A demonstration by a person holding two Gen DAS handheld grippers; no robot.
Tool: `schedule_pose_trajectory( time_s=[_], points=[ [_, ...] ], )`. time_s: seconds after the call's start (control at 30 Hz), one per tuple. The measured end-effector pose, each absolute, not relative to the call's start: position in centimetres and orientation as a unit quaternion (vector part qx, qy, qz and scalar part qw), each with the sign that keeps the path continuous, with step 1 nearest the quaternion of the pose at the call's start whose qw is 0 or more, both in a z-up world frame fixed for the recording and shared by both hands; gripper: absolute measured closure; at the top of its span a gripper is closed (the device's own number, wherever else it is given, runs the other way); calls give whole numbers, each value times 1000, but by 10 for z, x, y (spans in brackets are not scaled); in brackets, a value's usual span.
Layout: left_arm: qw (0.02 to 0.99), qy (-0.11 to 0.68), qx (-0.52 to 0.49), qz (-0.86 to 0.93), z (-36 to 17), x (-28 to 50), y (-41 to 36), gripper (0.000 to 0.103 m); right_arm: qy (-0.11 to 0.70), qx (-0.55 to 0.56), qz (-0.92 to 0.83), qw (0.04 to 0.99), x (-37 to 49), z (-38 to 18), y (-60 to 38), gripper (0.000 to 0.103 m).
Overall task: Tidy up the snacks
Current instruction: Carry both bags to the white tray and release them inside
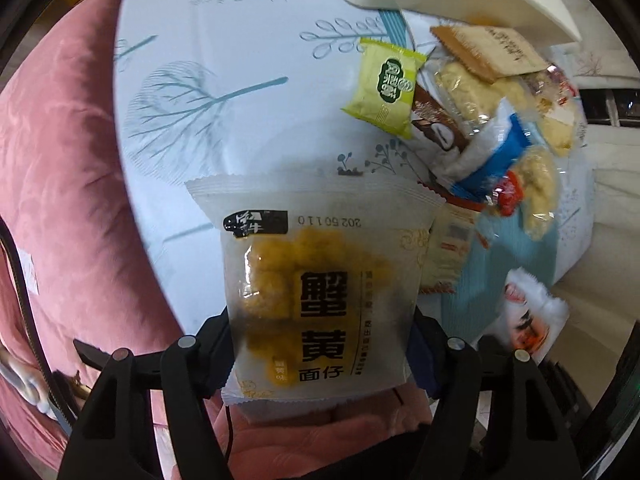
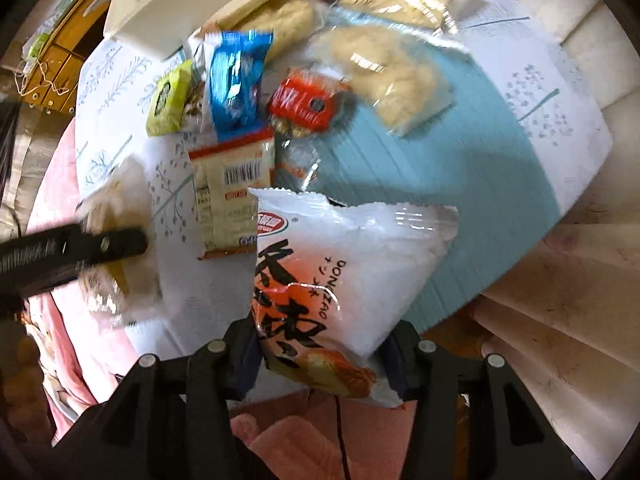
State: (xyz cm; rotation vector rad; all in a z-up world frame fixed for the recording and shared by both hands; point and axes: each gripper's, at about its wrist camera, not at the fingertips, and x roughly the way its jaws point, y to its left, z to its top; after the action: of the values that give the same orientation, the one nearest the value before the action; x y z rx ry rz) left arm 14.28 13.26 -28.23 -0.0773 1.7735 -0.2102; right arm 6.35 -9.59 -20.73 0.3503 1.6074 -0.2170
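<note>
My left gripper (image 1: 320, 354) is shut on a frosted packet of yellow crab-roe snacks (image 1: 320, 280) with bold black characters, held by its sides over the table's near edge. My right gripper (image 2: 320, 360) is shut on a white-and-orange snack packet (image 2: 344, 272), gripped at its lower end and lifted off the cloth. That same packet (image 1: 528, 312) shows blurred at the lower right of the left wrist view. In the right wrist view, one black finger of the left gripper (image 2: 100, 246) crosses the frosted packet (image 2: 116, 216) at the left edge.
A heap of snacks lies on the round table (image 1: 220, 80): a green packet (image 1: 384, 88), a blue one (image 2: 236, 84), a red one (image 2: 308, 100), a barcode packet (image 2: 232, 192) and pale bread packs (image 2: 392, 72). A white box (image 2: 160, 0) stands behind. A pink cushion (image 1: 60, 180) borders the table.
</note>
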Motion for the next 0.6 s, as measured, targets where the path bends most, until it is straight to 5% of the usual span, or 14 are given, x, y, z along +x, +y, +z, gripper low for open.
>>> schedule_pose_trajectory(
  time_s=[0.6],
  points=[
    [694, 708, -120, -51, -151, 157, 135, 33, 658, 147, -19, 739, 131, -106, -146, 53]
  ],
)
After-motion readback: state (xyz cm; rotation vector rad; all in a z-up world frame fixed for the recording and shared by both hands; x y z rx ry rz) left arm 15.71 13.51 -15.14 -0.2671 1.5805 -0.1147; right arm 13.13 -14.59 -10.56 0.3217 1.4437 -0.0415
